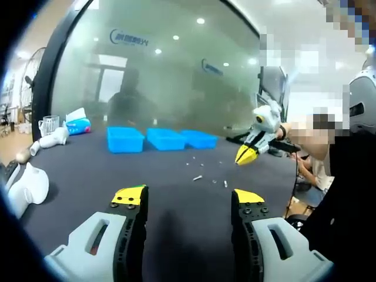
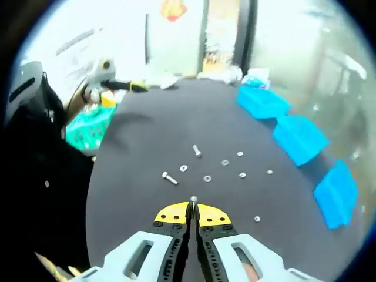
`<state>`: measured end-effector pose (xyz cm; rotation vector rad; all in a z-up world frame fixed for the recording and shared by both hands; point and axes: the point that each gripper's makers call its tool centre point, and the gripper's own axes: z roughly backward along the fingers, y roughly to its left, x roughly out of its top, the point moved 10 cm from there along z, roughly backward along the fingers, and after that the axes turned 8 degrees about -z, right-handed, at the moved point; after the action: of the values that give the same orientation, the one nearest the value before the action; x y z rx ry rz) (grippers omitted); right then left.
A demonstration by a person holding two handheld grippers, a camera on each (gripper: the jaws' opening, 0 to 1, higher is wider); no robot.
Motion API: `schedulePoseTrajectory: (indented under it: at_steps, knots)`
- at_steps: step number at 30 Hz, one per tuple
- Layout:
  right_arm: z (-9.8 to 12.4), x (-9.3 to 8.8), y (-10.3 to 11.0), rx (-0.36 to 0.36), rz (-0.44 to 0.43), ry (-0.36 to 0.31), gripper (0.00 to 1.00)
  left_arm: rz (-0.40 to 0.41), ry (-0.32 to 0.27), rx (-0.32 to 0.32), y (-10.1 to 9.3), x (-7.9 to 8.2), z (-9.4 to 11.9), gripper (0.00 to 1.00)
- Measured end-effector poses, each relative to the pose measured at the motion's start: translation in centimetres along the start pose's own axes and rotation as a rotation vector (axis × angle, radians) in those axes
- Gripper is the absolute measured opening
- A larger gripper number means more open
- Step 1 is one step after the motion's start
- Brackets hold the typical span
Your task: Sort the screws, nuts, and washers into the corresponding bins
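Since the right hand-held gripper [image 2: 193,207] pinches a screw [image 2: 194,200] only by its tip, a jolt could drop it before the far-right bins [image 2: 299,138] — the other pieces [image 2: 207,178] lie loose on the table [image 2: 141,141]. The left hand-held gripper [image 1: 188,195] hangs spread, holding nothing.

Both grey-bodied grippers, left [image 1: 188,198] and right [image 2: 193,212], carry black yellow-tipped jaws.

Both views cross the table [image 1: 176,200] from different sides, sharing bins [image 2: 299,138]
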<state>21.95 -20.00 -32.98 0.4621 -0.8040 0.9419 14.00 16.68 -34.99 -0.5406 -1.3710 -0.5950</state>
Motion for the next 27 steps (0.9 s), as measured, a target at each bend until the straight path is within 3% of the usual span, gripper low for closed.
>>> schedulePoseTrajectory:
  at_steps: [7,16,24,27]
  knots:
    - [2.6,-1.8,0.5,-0.16,-0.087,-0.22,0.01,-0.004,-0.004,-0.002,-0.1,0.2,-0.1,0.55]
    - [5.6,-3.7,1.5,-0.373,-0.173,-0.439,0.01,-0.012,-0.008,-0.012,-0.5,0.5,-0.4,0.55]
    - [8.2,-5.6,0.9,-0.488,-0.279,-0.565,0.01,-0.022,-0.015,-0.013,-0.6,0.8,-0.3,0.55]
    - [8.7,-6.0,0.6,-0.513,-0.303,-0.572,0.01,-0.018,-0.016,-0.013,-0.7,0.8,-0.2,0.55]
